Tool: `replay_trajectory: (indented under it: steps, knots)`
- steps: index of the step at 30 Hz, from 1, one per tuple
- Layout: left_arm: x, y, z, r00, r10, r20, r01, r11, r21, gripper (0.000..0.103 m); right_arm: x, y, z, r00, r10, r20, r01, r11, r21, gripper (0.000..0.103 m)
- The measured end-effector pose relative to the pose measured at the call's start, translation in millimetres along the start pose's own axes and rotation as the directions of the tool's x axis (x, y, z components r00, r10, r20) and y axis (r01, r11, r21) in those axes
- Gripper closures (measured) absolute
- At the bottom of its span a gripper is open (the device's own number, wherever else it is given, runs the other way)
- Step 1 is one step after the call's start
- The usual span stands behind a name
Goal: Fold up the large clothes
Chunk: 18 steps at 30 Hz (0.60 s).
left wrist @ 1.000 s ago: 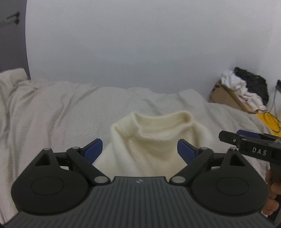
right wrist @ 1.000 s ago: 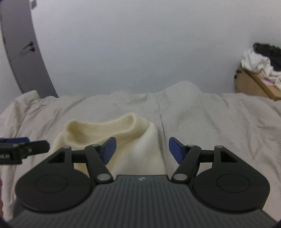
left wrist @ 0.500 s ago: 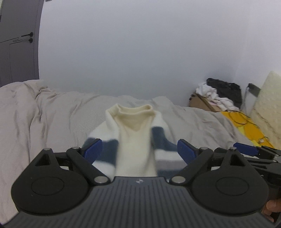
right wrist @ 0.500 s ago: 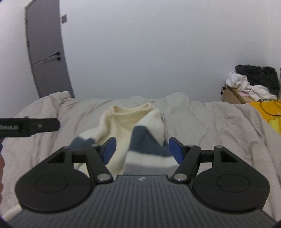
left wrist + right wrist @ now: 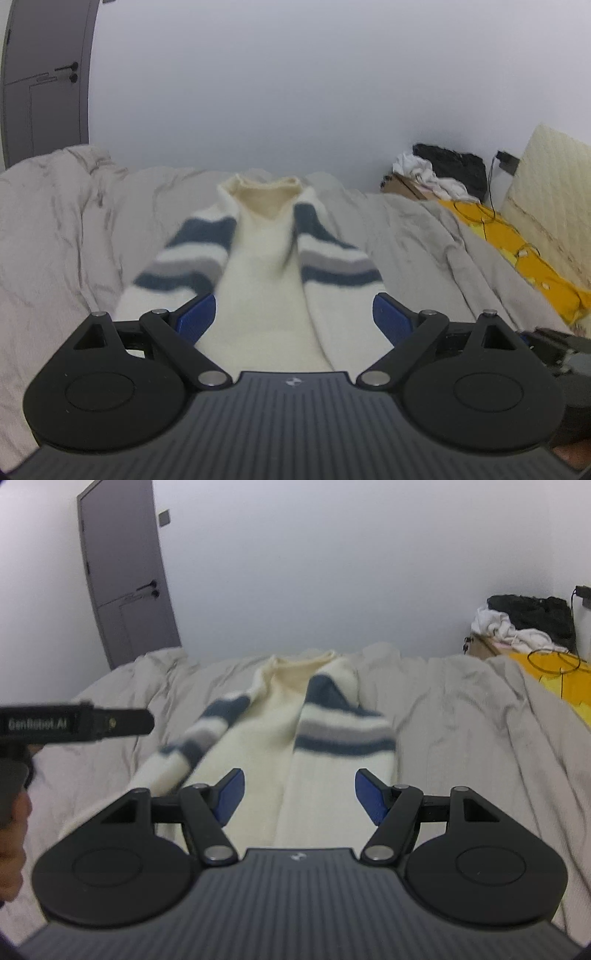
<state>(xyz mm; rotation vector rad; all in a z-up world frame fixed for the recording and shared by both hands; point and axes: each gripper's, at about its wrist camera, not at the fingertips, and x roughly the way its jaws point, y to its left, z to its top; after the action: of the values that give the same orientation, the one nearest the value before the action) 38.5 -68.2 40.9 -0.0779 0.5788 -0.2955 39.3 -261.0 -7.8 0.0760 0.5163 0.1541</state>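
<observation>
A cream sweater [image 5: 266, 280] with navy and grey striped sleeves lies lengthwise on the bed, collar at the far end, both sleeves folded in over the body. It also shows in the right wrist view [image 5: 295, 746]. My left gripper [image 5: 293, 317] is open and empty above the sweater's near end. My right gripper [image 5: 299, 794] is open and empty, also above the near end. The left gripper's side shows at the left of the right wrist view [image 5: 74, 722].
The bed has a rumpled beige cover [image 5: 55, 229]. A cardboard box piled with clothes [image 5: 436, 177] stands at the back right, with a yellow cloth [image 5: 517, 251] and a cream panel [image 5: 550, 192] beside it. A grey door [image 5: 125, 576] is at the far left.
Both grippers have pulled back and risen away from the collar. More of the sweater now shows, with its striped sleeves folded over the body.
</observation>
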Motion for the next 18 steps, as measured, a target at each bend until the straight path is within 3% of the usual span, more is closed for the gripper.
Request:
replay_trajectory:
  steps: [9,15,18]
  knots:
    - [26,-11,-51,0.999,0.039,-0.034,-0.038,0.998,0.041,0.009,19,2,-56,0.991,0.077,-0.107,-0.074,0.997,0.023,0.035]
    - [59,2,-74,0.996,0.039,-0.081,-0.038,0.999,0.019,0.01,50,10,-90,0.977,0.088,-0.194,-0.097,0.995,-0.037,0.035]
    - [75,8,-79,0.995,0.025,-0.097,-0.025,1.0,0.003,0.01,67,15,-103,0.965,0.035,-0.262,-0.064,0.993,-0.103,0.038]
